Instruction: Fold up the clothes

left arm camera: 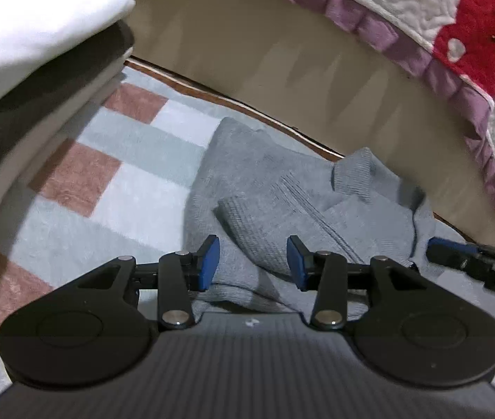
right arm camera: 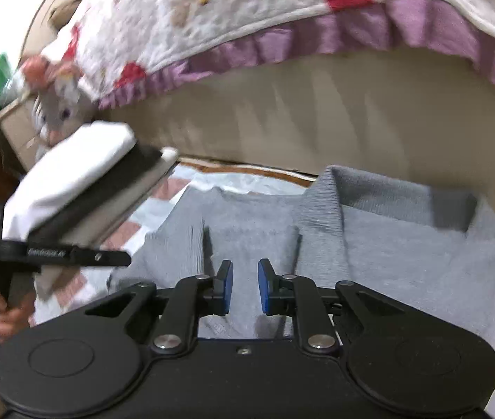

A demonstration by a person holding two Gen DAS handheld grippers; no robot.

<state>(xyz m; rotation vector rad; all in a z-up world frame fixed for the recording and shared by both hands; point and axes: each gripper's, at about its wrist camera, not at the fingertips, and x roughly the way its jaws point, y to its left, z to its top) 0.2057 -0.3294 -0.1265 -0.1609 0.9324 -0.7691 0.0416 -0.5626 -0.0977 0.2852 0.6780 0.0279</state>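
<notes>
A grey knit sweater [left arm camera: 282, 195] lies partly folded on a checked rug, its ribbed collar toward the bed. It also shows in the right wrist view [right arm camera: 404, 244]. My left gripper [left arm camera: 253, 262] is open, its blue pads just above a folded sleeve edge, holding nothing. My right gripper [right arm camera: 245, 284] is open with a narrower gap, hovering over the sweater's body, empty. The right gripper's tip [left arm camera: 457, 251] shows at the right edge of the left wrist view. The left gripper's arm [right arm camera: 72, 255] shows at the left of the right wrist view.
A stack of folded clothes [left arm camera: 20, 52], white on top of dark and grey, sits left on the rug [left arm camera: 107, 174]; it also shows in the right wrist view [right arm camera: 83, 174]. A bed side [left arm camera: 282, 63] with a quilt [left arm camera: 439, 7] runs behind. Toys and a box [right arm camera: 37, 104] stand far left.
</notes>
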